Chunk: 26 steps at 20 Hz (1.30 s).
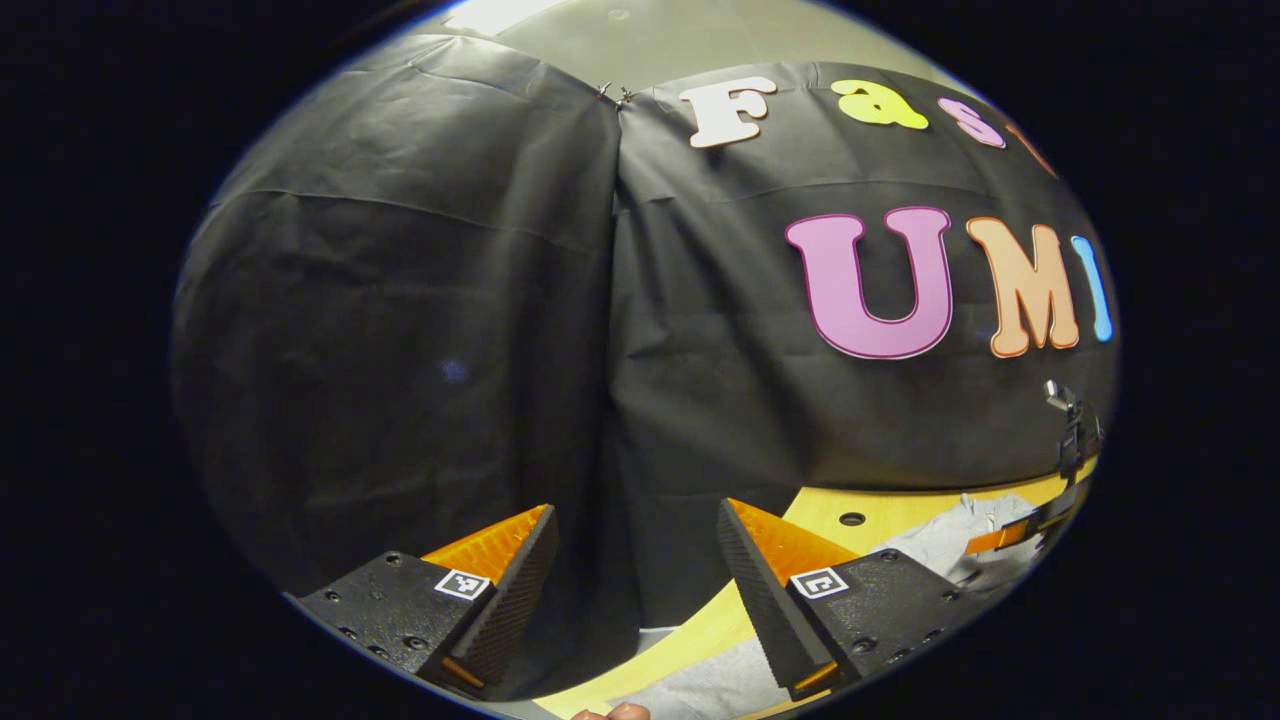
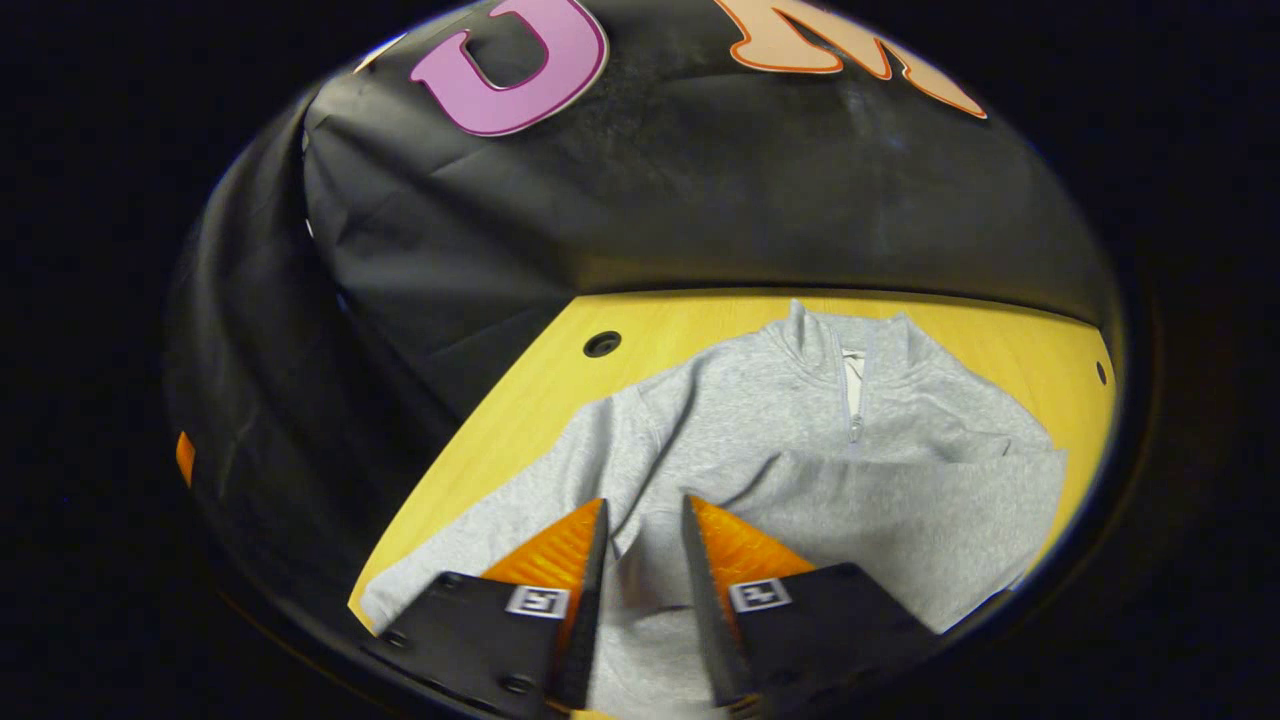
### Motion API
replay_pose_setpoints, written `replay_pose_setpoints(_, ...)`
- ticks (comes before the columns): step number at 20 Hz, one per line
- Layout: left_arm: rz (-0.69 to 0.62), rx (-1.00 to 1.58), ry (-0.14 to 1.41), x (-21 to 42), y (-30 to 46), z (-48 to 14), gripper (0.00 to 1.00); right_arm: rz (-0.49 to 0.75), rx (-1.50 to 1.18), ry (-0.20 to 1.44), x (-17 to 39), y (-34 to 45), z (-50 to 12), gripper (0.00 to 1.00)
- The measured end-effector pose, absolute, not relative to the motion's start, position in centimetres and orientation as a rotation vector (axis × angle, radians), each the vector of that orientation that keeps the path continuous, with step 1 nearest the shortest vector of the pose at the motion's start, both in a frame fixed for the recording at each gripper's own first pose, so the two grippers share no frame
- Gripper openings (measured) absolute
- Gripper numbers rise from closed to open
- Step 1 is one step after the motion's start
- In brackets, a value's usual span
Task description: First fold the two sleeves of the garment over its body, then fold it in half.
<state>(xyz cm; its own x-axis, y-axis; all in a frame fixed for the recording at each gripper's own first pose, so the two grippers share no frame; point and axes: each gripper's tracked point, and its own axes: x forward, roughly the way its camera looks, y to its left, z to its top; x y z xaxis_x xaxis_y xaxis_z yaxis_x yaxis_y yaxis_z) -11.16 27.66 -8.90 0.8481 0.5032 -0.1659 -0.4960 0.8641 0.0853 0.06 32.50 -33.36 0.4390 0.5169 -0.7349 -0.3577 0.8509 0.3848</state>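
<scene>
Right gripper view shows my right gripper [image 2: 645, 530] with its fingers narrowed around the cuff of the sleeve [image 2: 900, 510] folded across the grey garment [image 2: 740, 420] on the tabletop [image 2: 560, 370]; whether they press it, I cannot tell. My left gripper [image 1: 635, 545] hangs wide, empty. I should lay the cuff flat, then take the sleeve at eight o'clock.

Tongs [image 2: 645, 520] parted above grey garment [image 2: 800, 440]
</scene>
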Motion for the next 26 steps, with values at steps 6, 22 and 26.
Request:
replay_pose_setpoints(6,0.522,0.053,0.28,-12.0,26.9,-13.4,0.93,0.528,0.124,0.84,1.6,29.7,-29.9,0.98)
replay_pose_setpoints(22,0.543,-0.183,0.744,-17.3,23.0,-31.8,0.94,0.425,0.087,0.74,1.2,18.0,-24.0,0.98)
replay_pose_setpoints(26,0.56,-0.203,0.801,-18.3,22.8,-33.9,0.94,0.382,0.093,0.74,1.3,15.7,-23.9,0.98)
